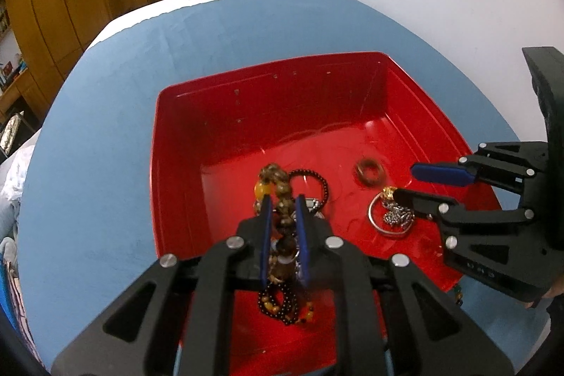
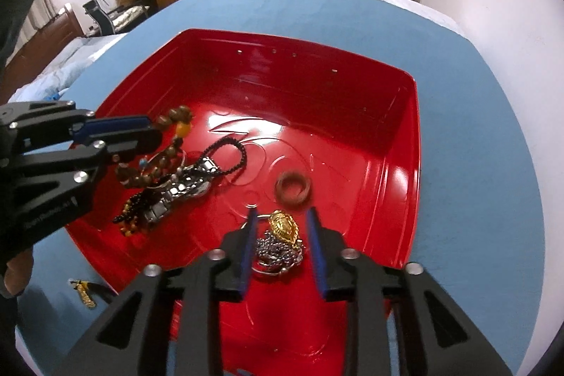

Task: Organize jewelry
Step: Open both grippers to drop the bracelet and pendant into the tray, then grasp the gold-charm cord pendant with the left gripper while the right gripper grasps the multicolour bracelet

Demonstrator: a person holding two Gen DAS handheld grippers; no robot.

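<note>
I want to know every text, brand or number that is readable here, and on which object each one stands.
No text here can be read for certain.
Right tongs: pale embossed marks on the black body, too blurred to read.
Left tongs: a faint printed line on the black body, too blurred to read.
Red tray and jewelry: no lettering visible.

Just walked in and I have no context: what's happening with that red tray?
A person is sorting jewelry in a red tray on a blue table, a gripper in each hand. The left gripper is shut on a brown bead bracelet, above a tangle of other bracelets. The right gripper is open, its fingers either side of a gold pendant on a silver chain. A brown ring lies loose nearby. One small gold piece sits outside the tray.
</note>
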